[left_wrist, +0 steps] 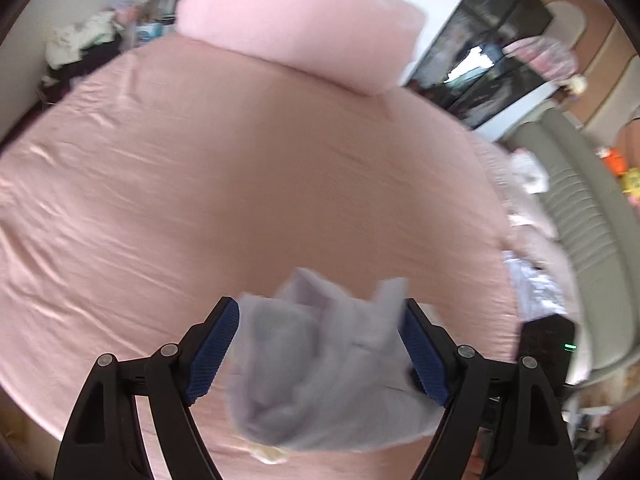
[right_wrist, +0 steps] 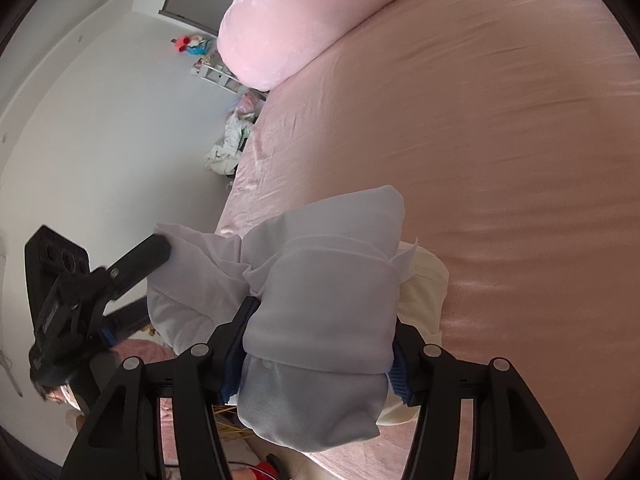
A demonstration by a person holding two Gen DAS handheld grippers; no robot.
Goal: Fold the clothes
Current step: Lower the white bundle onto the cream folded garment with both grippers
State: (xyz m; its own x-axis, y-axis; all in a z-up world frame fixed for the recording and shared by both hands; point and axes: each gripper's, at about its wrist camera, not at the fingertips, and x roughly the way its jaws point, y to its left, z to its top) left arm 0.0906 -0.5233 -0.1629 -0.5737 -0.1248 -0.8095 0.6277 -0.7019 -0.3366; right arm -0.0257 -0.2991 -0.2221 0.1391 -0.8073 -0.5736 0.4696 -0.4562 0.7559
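Pale lilac garment (right_wrist: 320, 304) bundled at the near edge of a pink bed (right_wrist: 500, 140).
Right gripper (right_wrist: 316, 356) pinches the folded bundle; left gripper (left_wrist: 320, 344) straddles its other end, grip uncertain; pink pillow (left_wrist: 304, 24) lies far.

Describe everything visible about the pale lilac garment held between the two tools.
The pale lilac soft-fabric garment is bunched into a thick folded bundle, smooth, with layered folds. The right tool clamps its near end between blue pads; the left tool grips a looser flap on its other side. It hangs at the pink bed sheet's edge, over a cream cloth.
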